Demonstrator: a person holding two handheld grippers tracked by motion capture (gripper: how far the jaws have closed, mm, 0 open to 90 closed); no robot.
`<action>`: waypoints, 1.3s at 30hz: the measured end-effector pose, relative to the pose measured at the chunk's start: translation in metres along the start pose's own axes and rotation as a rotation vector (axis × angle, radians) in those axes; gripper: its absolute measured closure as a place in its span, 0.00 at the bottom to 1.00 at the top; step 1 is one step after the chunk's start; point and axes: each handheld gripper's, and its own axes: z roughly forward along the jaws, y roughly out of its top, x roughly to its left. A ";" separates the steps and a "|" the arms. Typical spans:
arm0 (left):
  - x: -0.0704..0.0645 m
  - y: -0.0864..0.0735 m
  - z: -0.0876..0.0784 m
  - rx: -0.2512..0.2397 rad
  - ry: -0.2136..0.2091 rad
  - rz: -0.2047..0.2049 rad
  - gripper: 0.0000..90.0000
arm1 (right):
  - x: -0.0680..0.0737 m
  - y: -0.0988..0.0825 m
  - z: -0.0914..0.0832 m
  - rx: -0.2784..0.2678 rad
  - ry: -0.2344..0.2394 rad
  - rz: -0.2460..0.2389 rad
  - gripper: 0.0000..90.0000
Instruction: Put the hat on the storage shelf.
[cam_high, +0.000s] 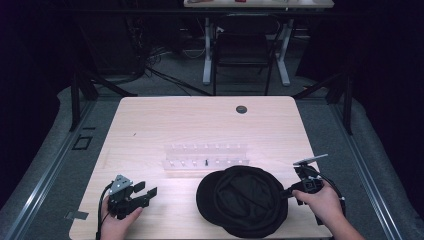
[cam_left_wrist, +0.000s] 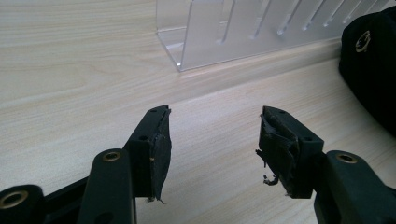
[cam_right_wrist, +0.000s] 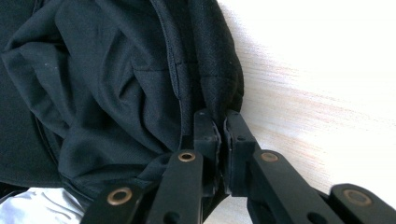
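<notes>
A black fabric cap (cam_high: 243, 200) lies upside down on the wooden table (cam_high: 200, 125), near the front edge right of centre. My right gripper (cam_high: 288, 192) is at the cap's right edge, shut on its rim. In the right gripper view the two jaws press the cap's black rim (cam_right_wrist: 219, 100) between them at the gripper (cam_right_wrist: 221, 122). My left gripper (cam_high: 145, 192) rests at the front left of the table, held by a hand. It is open, with bare table between its pads (cam_left_wrist: 159, 154), and the gripper (cam_left_wrist: 215, 116) points toward the clear rack.
A clear acrylic rack (cam_high: 206, 156) with several slots stands mid-table behind the cap, also seen as the rack (cam_left_wrist: 243, 32) ahead of the left gripper. A round black grommet (cam_high: 241, 109) sits near the table's far edge. A chair and desk legs stand beyond.
</notes>
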 end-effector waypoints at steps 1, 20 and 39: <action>0.000 0.000 0.000 0.001 0.000 0.000 0.49 | 0.001 0.000 -0.001 0.002 0.002 0.005 0.97; 0.000 0.000 0.001 0.003 0.003 0.001 0.49 | 0.007 0.000 -0.026 -0.061 0.155 0.044 0.98; 0.000 0.000 0.001 0.002 0.003 0.003 0.49 | 0.033 0.006 -0.059 -0.106 0.330 0.054 0.98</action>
